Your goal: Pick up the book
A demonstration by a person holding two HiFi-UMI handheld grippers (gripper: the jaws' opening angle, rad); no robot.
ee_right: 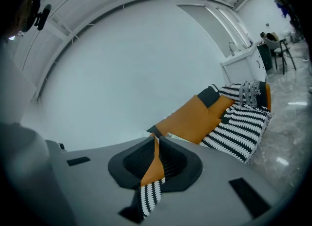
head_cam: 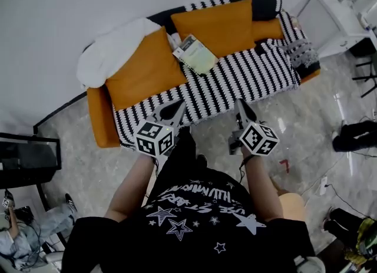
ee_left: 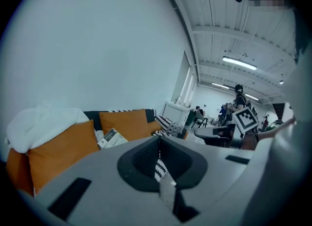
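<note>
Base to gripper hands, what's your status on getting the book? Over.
Left gripper and right gripper shut, empty, short of the sofa. Book lies against the orange cushions, untouched. Path looks clear.

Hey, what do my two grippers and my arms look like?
The left gripper and right gripper match: grey bodies, dark claws, a cube of black-and-white square markers each. The T-shirt is black, short-sleeved, with white stars and lettering.

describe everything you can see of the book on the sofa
The book looks like a thin, closed softcover with a pale cover and a darker printed band at one end. It lies slanted on the sofa's striped throw, between two orange cushions. Nothing is holding it.
</note>
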